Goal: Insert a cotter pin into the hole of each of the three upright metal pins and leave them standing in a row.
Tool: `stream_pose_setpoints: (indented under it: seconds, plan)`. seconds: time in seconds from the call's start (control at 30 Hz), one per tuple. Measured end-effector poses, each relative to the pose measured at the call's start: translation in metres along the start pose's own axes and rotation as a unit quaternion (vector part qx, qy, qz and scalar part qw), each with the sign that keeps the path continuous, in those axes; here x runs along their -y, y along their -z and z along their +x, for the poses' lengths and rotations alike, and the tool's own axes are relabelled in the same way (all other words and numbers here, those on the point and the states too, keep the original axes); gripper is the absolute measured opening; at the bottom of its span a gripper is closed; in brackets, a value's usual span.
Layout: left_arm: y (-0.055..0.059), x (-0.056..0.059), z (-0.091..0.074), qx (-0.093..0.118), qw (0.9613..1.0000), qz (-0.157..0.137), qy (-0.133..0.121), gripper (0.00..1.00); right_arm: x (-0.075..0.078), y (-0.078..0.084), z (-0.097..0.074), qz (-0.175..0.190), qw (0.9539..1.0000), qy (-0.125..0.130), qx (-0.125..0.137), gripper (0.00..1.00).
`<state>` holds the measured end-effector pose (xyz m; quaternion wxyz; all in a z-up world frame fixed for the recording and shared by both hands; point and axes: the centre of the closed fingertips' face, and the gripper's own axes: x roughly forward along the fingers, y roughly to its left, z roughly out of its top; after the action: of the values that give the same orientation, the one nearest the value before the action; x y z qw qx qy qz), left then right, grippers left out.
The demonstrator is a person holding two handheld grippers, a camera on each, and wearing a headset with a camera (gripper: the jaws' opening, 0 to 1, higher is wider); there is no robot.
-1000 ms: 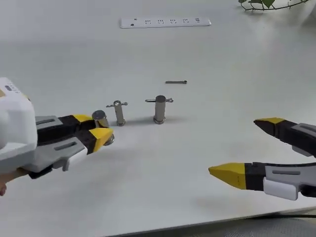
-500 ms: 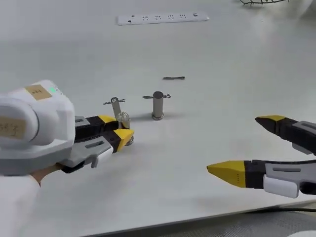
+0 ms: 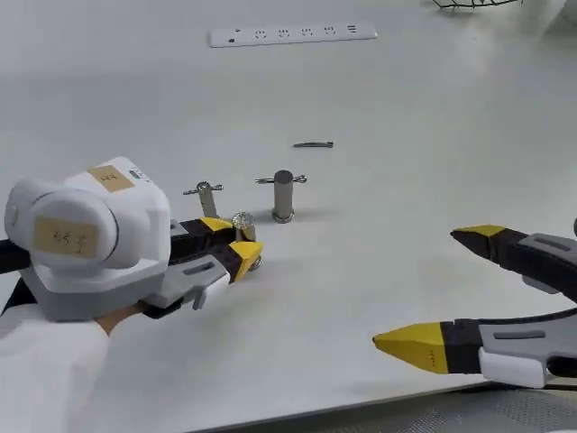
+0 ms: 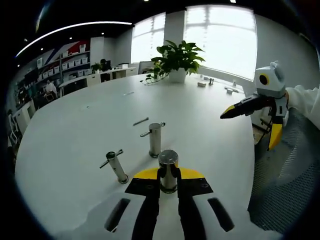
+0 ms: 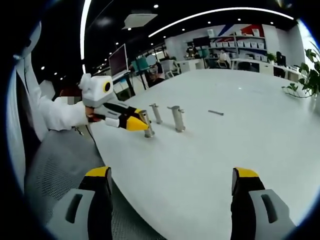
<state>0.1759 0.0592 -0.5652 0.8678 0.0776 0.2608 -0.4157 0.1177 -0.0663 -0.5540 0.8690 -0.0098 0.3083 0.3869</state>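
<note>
Head view: gripping bare metal pin (image 3: 242,222) upright in left gripper (image 3: 246,252), jaws closed on it, base seemingly on table (image 3: 424,117), just beside thin fitted pin (image 3: 206,195) and thick fitted pin (image 3: 283,195). Holding nothing in right gripper (image 3: 413,289), jaws wide apart, w/ loose cotter pin (image 3: 313,144) flat beyond.

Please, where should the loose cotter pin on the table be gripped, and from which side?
Probably near one end of the loose cotter pin, coming down from above with the open right gripper. It lies flat on the table and is thin, so the jaws should close across its width, leaving the other end free to enter a hole.
</note>
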Motion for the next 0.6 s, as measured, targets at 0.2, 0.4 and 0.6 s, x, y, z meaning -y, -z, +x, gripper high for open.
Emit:
stream_pose_setpoints:
  seconds: [0.2,0.4,0.6]
  plan:
    - [0.0031,-0.0009,0.0012,-0.002,1.0,0.007,-0.003,0.09,-0.0005,0.0005,-0.0001,-0.002,1.0,0.0,-0.002,0.97]
    - [0.0043,0.0014,0.0029,-0.004,0.9999,0.008,-0.005,0.09,-0.0009,0.0011,0.0005,-0.001,1.0,-0.001,-0.005,0.97]
    - [0.0067,0.0026,0.0039,-0.009,0.9999,0.009,-0.003,0.09,0.0002,0.0038,0.0003,-0.006,0.9999,0.0,-0.014,0.96]
